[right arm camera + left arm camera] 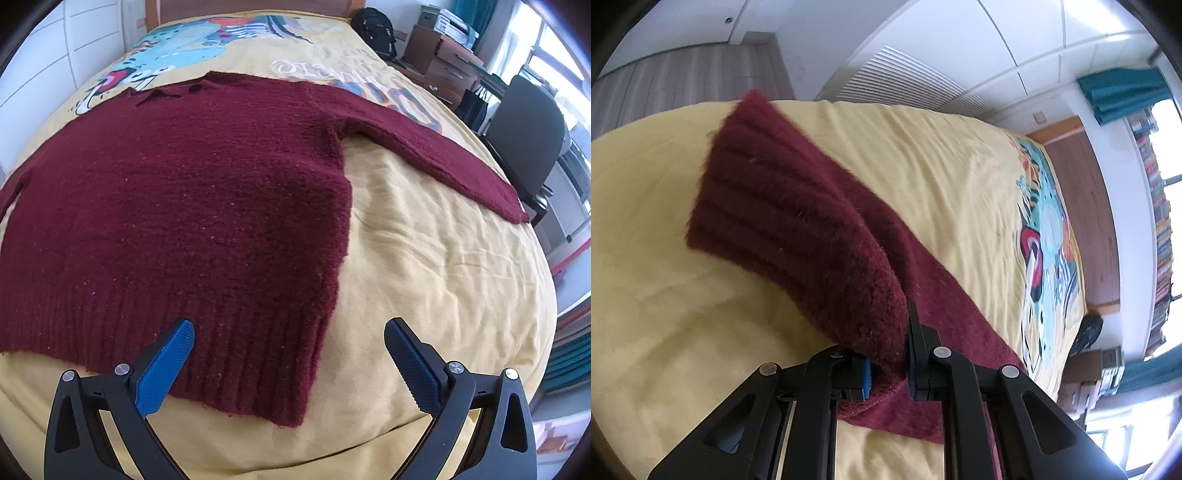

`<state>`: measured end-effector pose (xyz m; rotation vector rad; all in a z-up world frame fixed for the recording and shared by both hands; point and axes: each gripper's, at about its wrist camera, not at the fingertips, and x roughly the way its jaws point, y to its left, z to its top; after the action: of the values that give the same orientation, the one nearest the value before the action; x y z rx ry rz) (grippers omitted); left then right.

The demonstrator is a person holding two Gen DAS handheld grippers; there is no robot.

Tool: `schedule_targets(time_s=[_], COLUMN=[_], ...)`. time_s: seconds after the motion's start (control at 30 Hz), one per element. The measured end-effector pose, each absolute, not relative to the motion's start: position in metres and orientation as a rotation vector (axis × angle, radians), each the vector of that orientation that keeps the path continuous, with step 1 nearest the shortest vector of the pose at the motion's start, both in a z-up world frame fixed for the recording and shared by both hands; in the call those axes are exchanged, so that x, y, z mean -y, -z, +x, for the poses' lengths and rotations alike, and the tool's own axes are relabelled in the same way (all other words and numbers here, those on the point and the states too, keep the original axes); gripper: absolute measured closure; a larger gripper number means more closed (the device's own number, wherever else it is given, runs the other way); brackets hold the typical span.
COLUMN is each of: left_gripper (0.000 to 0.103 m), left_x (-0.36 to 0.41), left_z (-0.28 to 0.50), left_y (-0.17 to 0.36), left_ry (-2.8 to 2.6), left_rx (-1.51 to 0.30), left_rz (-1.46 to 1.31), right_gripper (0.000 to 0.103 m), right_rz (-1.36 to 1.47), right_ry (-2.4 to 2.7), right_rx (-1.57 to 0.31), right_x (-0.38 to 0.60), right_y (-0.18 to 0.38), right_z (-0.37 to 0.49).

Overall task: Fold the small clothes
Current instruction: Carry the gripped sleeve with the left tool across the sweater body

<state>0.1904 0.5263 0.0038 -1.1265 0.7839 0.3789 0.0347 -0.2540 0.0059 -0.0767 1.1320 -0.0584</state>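
A maroon knit sweater lies flat on the yellow bedspread, collar at the far side and ribbed hem nearest me. One sleeve stretches out to the right. My right gripper stands open just above the hem's right corner, blue pads spread wide with nothing pinched. In the left wrist view my left gripper is shut on the other sleeve, which is raised off the bedspread, its ribbed cuff pointing away to the upper left.
The bed's printed cartoon panel lies beyond the collar. A black office chair stands at the bed's right side, with wooden drawers and a black backpack further back. White wardrobe doors are behind the bed.
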Motion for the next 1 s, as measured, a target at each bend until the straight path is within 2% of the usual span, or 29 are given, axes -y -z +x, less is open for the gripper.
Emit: schedule_targets(time_s=[0.33,1.0], left_gripper=[0.092,0.092], left_x=[-0.463,-0.285], left_z=[0.237,0.336], left_y=[-0.037,-0.056], left_ry=[-0.291,-0.006], left_rx=[-0.855,-0.929], left_rz=[-1.019,-0.945], right_gripper=[0.0,0.0], right_rz=[-0.027,0.076], right_ry=[0.099,0.158], right_rx=[-1.127,-1.126], right_x=[0.283,0.35], right_y=[-0.005,0.001], right_z=[0.032,0.011])
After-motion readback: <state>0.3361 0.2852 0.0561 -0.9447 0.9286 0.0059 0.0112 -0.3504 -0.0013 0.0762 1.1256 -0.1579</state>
